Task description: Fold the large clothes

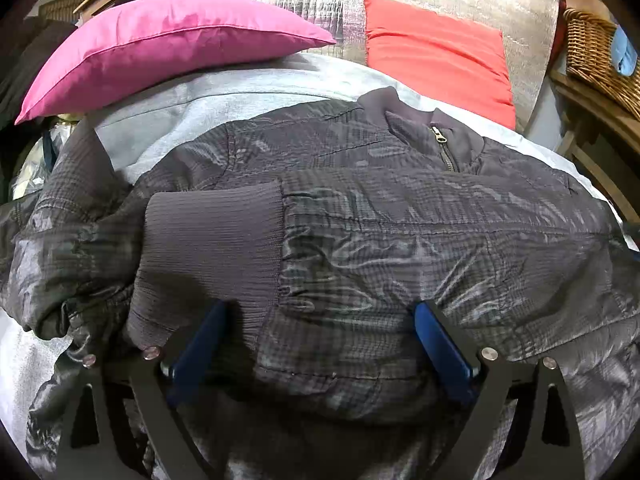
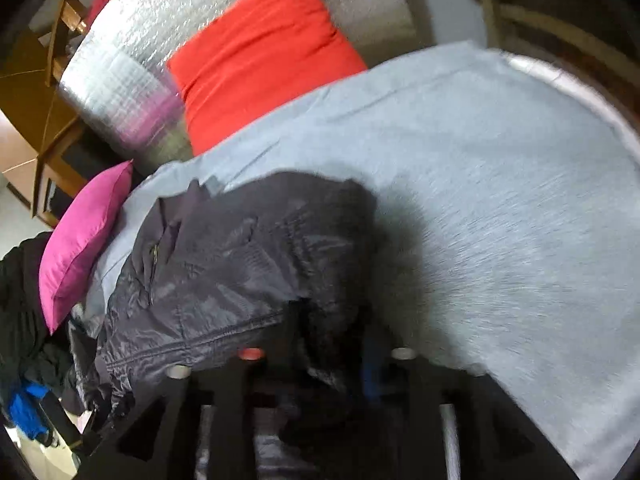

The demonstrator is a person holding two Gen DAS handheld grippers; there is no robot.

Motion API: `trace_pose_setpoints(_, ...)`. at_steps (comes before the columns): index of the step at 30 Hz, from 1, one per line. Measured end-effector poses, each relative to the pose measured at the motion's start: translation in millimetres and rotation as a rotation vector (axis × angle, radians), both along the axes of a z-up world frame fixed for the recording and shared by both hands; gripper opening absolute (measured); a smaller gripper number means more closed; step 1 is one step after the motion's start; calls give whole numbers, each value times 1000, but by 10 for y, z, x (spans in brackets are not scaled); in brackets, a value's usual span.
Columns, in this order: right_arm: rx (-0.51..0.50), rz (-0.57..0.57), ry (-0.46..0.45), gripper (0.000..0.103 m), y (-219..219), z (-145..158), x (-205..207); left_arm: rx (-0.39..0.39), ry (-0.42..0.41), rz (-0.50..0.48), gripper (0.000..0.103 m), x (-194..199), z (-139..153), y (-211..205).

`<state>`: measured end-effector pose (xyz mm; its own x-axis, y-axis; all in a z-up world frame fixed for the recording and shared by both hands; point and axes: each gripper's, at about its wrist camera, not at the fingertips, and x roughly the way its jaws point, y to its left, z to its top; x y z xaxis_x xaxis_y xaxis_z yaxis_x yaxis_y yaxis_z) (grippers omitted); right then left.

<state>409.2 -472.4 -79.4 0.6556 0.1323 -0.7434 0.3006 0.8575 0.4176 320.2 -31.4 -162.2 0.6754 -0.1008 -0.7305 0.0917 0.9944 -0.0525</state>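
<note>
Fingers (image 1: 436,336) spread wide over dark jacket (image 1: 400,220) — cuff (image 1: 212,248) folded across.

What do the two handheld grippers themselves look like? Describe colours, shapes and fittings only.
The left gripper has two black angular fingers with triangular cut-outs, blue pads on their inner faces and round silver bolt heads. The right gripper, blurred, shows the same black cut-out frame, silver bolts, one reddish round fitting and a hint of blue padding. No cables, sleeves or markings show.

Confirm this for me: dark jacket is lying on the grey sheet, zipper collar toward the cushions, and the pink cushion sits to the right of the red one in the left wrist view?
Not quite. In the left wrist view the pink cushion sits left of the red cushion. The jacket does lie on the grey sheet, collar toward the cushions.
</note>
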Motion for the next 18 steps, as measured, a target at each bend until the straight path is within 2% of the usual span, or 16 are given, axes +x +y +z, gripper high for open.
trace_pose_setpoints(1,-4,1,-29,80,22,93,-118,0,0,0,96,19,-11,-9)
trace_pose_setpoints(3,-19,28,-41,81,110,167,-263,3,-1,0,96,25,-15,-16)
trace_pose_setpoints(6,-38,82,31,81,278,25,-378,3,-2,-1,97,7,-9,-12)
trace_pose_setpoints(7,-56,104,64,77,326,-76,-379,2,-2,-1,97,0,-7,-11)
trace_pose_setpoints(8,-52,133,83,39,346,-171,-377,2,-1,-2,97,0,-8,-10)
trace_pose_setpoints(9,-34,153,109,35,349,-271,-372,2,-2,-2,97,0,-9,-9)
trace_pose_setpoints(11,-62,124,96,31,332,-248,-395,1,-1,-4,97,1,-11,-10)
trace_pose_setpoints(14,-166,83,88,31,391,-107,-428,0,-3,-3,98,-4,-12,-8)
trace_pose_setpoints(16,-184,40,81,35,405,-8,-482,1,-3,-3,98,-3,-11,-8)
trace_pose_setpoints(17,-204,8,68,48,416,48,-529,2,-3,-3,98,-2,-12,-11)
trace_pose_setpoints(18,-223,-9,49,68,444,124,-586,2,-3,-3,98,-2,-12,-13)
